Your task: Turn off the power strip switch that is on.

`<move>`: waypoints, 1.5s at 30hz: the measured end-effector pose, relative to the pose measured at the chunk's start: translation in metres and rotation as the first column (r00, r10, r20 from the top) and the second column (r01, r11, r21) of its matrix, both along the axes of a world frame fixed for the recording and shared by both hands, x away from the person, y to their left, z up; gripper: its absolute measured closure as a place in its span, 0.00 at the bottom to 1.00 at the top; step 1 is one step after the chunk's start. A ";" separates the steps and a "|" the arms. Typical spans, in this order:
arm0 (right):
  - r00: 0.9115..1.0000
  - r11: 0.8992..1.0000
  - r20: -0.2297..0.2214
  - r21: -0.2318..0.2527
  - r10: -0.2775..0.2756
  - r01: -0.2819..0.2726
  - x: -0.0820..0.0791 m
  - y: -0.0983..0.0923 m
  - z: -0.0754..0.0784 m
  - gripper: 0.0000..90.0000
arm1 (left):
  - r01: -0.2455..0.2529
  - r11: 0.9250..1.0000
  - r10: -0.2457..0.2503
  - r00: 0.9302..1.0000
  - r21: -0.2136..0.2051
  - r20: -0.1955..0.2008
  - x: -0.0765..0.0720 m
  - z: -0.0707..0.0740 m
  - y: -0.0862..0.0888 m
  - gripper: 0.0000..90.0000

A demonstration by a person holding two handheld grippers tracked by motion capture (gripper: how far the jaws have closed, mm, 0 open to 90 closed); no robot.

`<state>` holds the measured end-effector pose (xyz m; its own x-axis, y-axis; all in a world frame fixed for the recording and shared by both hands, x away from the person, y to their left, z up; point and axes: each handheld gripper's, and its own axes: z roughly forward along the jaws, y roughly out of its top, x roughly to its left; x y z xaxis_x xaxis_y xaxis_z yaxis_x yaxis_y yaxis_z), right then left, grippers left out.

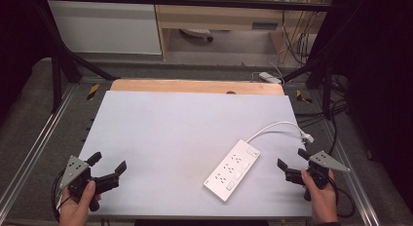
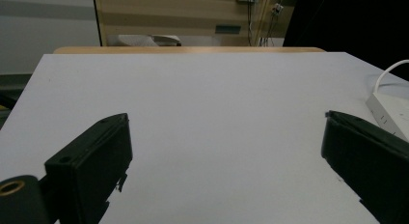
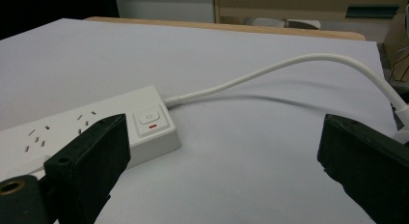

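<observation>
Both my tools sit at the near edge of the surface (image 1: 160, 123), left tool (image 1: 108, 163) and right tool (image 1: 292, 157) each gaping wide and gripping nothing, with the white power strip (image 1: 233, 169) lying near-right, just left of my right tool.

White power strip (image 1: 232, 170) with a red mark by its switch — white cord (image 1: 277, 126); pale grey table (image 1: 185, 133); black grippers.

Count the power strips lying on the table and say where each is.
1. The white power strip lies slantwise on the table, near its front right, close to the open right gripper. Its cable curves away toward the right edge. None seems hidden.
</observation>
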<state>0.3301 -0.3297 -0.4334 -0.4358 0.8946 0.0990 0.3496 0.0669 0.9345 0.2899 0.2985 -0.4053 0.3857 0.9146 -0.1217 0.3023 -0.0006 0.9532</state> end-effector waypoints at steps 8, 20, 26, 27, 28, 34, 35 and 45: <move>1.000 1.000 0.022 0.008 0.003 -0.003 -0.003 0.000 0.003 0.04 | 0.008 1.000 -0.008 1.000 0.011 -0.005 0.000 0.000 0.000 0.04; 0.999 0.998 0.049 0.056 0.023 -0.026 -0.008 -0.002 0.011 0.06 | 0.010 1.000 -0.010 1.000 0.014 0.002 -0.001 0.001 -0.001 0.04; 0.999 0.998 0.026 0.037 -0.042 0.041 -0.005 0.002 0.015 0.03 | 0.012 1.000 -0.012 1.000 0.015 0.002 -0.001 0.001 -0.001 0.04; 0.998 0.998 0.022 0.032 -0.059 0.058 -0.005 0.004 0.016 0.03 | 0.014 1.000 -0.014 1.000 0.016 -0.001 -0.001 0.000 -0.001 0.04; 0.998 0.997 0.018 0.031 -0.065 0.065 -0.005 0.005 0.016 0.02 | 0.014 1.000 -0.014 1.000 0.016 -0.001 -0.001 0.000 -0.001 0.04; 0.996 0.995 0.031 0.069 -0.079 0.077 -0.004 0.007 0.023 0.03 | 0.022 0.999 -0.022 1.000 0.024 0.001 0.000 0.000 -0.002 0.04; 0.996 0.995 0.031 0.069 -0.079 0.077 -0.004 0.007 0.023 0.03 | 0.022 0.999 -0.022 1.000 0.024 0.001 0.000 0.000 -0.002 0.04; 0.997 0.994 0.039 0.092 -0.063 0.059 -0.005 0.007 0.037 0.06 | 0.023 0.999 -0.023 1.000 0.026 0.000 0.000 0.000 -0.003 0.04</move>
